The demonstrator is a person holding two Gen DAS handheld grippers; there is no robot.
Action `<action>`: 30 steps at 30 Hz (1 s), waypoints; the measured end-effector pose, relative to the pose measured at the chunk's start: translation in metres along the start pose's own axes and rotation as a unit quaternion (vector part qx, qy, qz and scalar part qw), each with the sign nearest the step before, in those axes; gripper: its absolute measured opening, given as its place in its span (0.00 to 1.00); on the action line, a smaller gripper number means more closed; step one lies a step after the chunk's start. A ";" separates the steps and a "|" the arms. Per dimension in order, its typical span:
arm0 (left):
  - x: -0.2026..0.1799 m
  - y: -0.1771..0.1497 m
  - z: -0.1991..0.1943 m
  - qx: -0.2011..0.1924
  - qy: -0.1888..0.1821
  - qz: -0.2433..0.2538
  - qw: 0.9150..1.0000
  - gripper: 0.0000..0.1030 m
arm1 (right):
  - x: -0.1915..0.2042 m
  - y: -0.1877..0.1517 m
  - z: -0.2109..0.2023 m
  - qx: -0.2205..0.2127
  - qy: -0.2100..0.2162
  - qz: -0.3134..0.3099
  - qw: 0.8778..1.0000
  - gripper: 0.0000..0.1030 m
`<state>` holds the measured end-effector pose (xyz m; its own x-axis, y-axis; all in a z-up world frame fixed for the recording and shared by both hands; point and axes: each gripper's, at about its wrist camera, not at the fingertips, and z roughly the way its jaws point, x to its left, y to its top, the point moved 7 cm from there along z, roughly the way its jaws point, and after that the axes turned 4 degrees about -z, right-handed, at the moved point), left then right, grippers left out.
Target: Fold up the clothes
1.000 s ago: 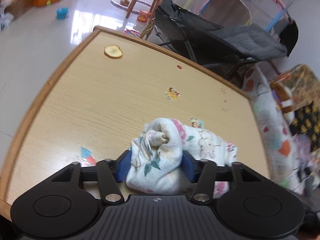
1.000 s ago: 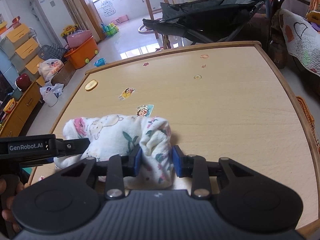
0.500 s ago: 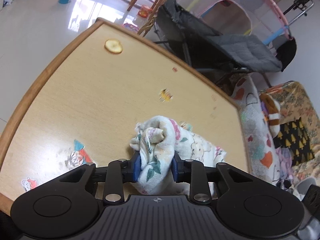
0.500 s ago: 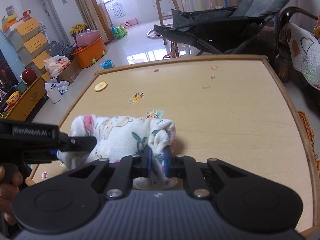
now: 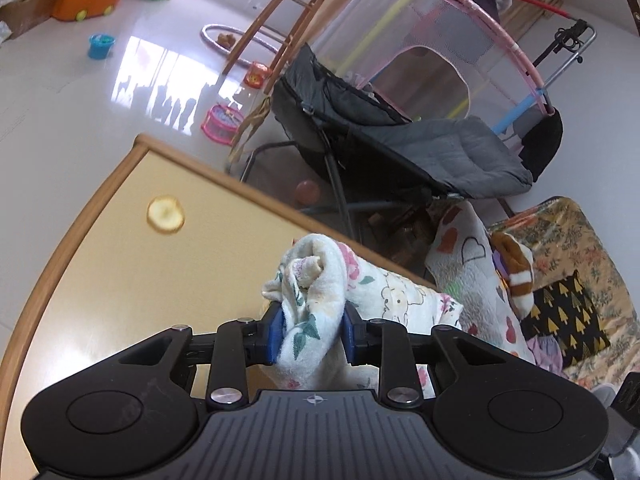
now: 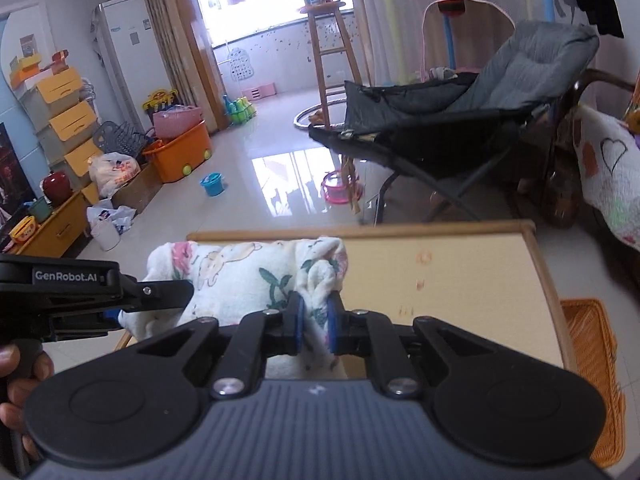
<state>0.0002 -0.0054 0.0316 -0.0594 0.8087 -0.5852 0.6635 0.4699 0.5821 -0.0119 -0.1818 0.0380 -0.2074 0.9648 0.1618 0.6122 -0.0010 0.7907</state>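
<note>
Bunching between both claws, the garment (image 5: 316, 296) is a soft, terry-like white cloth printed with green leaves, pink flowers and cartoon animals. In the left wrist view the left claw (image 5: 310, 334) is clamped on one gathered end at lower centre, blue pads pressed into the folds; the cloth runs off to the right, its far end cut off behind the claw's black body. In the right wrist view the right claw (image 6: 312, 328) pinches the other end (image 6: 320, 276) tightly, pads nearly together with only a thin wad between. The garment hangs above the desk (image 6: 460, 280), and whether any part touches the wood is hidden by the claw bodies. At the left edge of that view the other tool's arm reads "GenRobot.AI", and a hand (image 6: 18, 384) grips its handle, partly cut off. The desk is pale wood grain with a rounded darker rim; small stickers on it are too blurred to read. A round yellowish disc (image 5: 165, 214) lies at upper left of the desktop.
</note>
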 end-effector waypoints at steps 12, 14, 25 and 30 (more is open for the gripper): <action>-0.021 0.071 0.052 -0.060 -0.026 0.014 0.998 0.28 | -0.008 0.052 0.039 -0.060 -0.042 -0.043 0.996 0.11; -0.030 0.083 0.059 -0.079 -0.036 0.023 0.996 0.28 | -0.008 0.063 0.044 -0.078 -0.054 -0.063 0.993 0.11; -0.015 0.067 0.119 -0.060 -0.007 0.037 0.997 0.28 | -0.022 0.039 0.104 -0.030 -0.068 -0.089 0.993 0.11; -0.006 0.049 0.117 -0.032 0.002 0.042 0.999 0.28 | -0.019 0.010 0.100 -0.002 -0.062 -0.068 0.996 0.11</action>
<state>0.1200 -0.0284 -0.0026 -0.0090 0.8477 -0.5305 0.6177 0.4219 0.6637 0.0748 -0.1734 -0.0161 -0.1927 0.9811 -0.0201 0.5811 0.1306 0.8033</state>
